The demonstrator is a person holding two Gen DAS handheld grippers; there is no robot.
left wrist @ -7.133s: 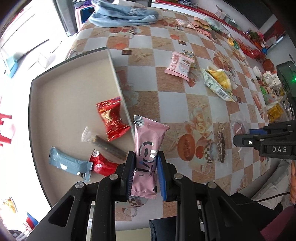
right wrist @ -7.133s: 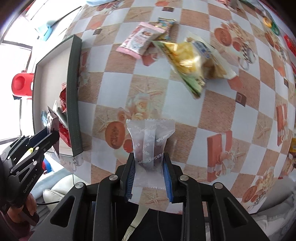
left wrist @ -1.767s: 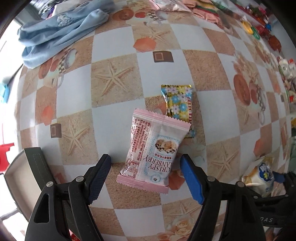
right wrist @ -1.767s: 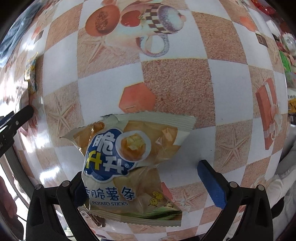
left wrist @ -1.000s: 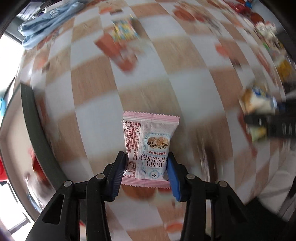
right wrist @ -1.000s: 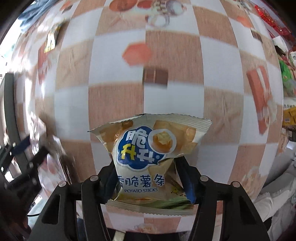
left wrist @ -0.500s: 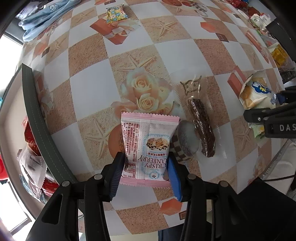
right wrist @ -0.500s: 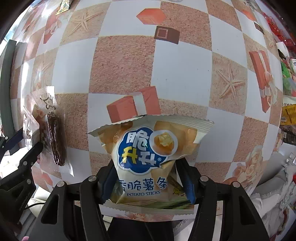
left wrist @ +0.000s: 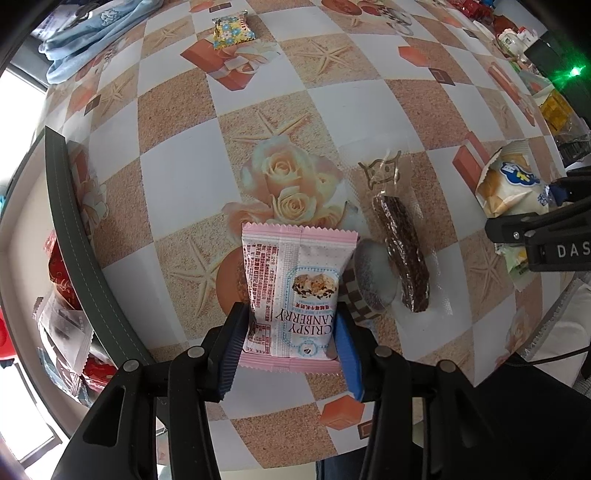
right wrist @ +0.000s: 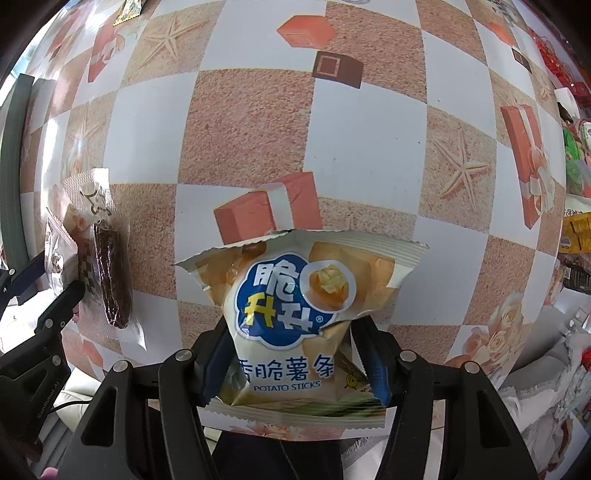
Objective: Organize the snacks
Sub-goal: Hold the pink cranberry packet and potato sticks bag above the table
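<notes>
Pink packet [left wrist: 295, 291] pinched by its lower end in my left gripper [left wrist: 291, 341], chips bag [right wrist: 299, 314] squeezed in my right gripper [right wrist: 295, 363], both above the table [left wrist: 177, 177]. Tray [left wrist: 85, 243] sits left; a smooth wrapper could slip out early, short of the rim.

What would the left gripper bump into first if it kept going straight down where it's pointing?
Probably the patterned tablecloth. The left gripper points down at it, its jaws shut on the pink cranberry snack, so that packet's edge would likely touch first.

Blue cloth [left wrist: 92, 33] at patterned tablecloth's [left wrist: 184, 177] far corner.
</notes>
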